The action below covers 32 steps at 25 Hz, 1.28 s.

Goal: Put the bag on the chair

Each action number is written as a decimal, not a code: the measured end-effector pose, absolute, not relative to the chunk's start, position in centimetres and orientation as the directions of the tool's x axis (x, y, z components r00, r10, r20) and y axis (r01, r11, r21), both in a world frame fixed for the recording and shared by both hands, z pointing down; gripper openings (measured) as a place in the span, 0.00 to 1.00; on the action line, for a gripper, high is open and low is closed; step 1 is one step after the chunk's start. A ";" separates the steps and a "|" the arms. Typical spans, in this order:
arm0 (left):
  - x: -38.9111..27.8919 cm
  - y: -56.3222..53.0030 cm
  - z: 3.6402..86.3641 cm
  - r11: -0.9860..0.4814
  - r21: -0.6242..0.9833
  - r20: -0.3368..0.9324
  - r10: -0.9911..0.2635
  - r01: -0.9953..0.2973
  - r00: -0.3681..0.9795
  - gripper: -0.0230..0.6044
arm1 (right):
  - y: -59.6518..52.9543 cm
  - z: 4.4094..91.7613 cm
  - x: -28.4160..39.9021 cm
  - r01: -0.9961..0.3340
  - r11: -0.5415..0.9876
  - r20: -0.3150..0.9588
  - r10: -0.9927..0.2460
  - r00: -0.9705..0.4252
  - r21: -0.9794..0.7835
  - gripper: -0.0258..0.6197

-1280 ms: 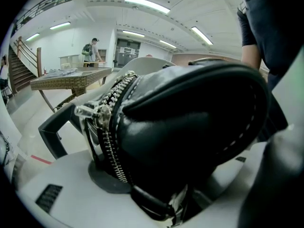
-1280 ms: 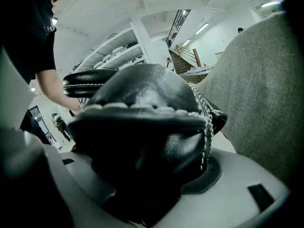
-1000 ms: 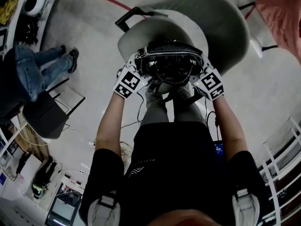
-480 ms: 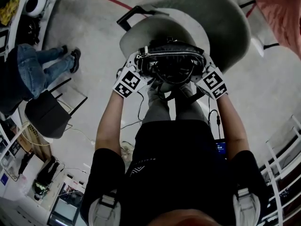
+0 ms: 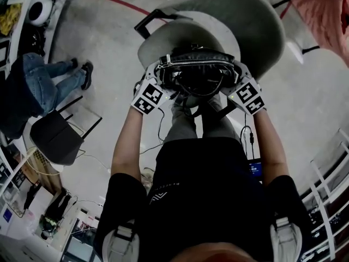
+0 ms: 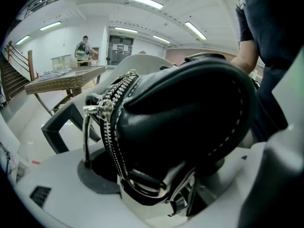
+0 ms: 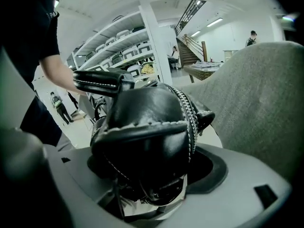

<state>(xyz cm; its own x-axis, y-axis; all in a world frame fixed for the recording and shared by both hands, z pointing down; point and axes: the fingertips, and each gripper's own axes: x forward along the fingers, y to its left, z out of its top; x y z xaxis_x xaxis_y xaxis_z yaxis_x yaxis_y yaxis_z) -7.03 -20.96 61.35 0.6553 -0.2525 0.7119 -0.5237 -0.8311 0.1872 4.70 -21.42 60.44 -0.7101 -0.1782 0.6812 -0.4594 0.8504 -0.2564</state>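
bag (image 5: 199,72) on chair (image 5: 256,26) seat | left gripper (image 5: 155,75), right gripper (image 5: 239,75): jaws just opening, bag ends between, unclamped so seat carries it

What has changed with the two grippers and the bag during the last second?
The left gripper and the right gripper have just been opening their jaws and letting go of the two ends of the black bag; each end still lies between the jaws. The bag stays on the seat of the grey chair, and both grippers have hardly moved.
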 end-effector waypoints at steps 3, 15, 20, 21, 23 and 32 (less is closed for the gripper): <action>-7.1 -20.6 61.4 -0.822 0.206 0.719 -0.241 -0.531 0.652 0.70 | -21.7 59.6 5.6 -0.509 0.823 0.682 -0.223 -0.697 -0.251 0.56; -9.8 -19.9 58.2 -0.742 0.264 0.700 -0.291 -0.615 0.652 0.71 | -20.2 57.0 8.2 -0.630 0.750 0.682 -0.354 -0.641 -0.202 0.56; -9.8 -19.5 56.8 -0.716 0.249 0.679 -0.352 -0.653 0.644 0.63 | -20.0 55.5 8.6 -0.688 0.693 0.648 -0.427 -0.631 -0.214 0.56; -9.9 -19.6 56.5 -0.703 0.248 0.670 -0.372 -0.666 0.642 0.58 | -19.7 55.1 8.4 -0.691 0.688 0.636 -0.435 -0.638 -0.223 0.56; -10.0 -19.5 55.7 -0.680 0.259 0.647 -0.405 -0.686 0.646 0.50 | -18.9 54.6 7.7 -0.693 0.677 0.615 -0.444 -0.652 -0.247 0.56; -9.7 -17.5 53.0 -0.662 0.281 0.590 -0.452 -0.695 0.669 0.36 | -17.1 52.5 7.1 -0.758 0.598 0.567 -0.542 -0.621 -0.260 0.56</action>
<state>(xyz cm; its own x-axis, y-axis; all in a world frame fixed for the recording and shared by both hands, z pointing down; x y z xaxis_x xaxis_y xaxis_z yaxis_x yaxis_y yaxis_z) -9.71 -17.53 52.97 0.6691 -0.4521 0.5898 -0.6950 -0.6617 0.2813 7.15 -17.13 52.45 -0.6210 -0.5415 0.5667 -0.7583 0.5980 -0.2596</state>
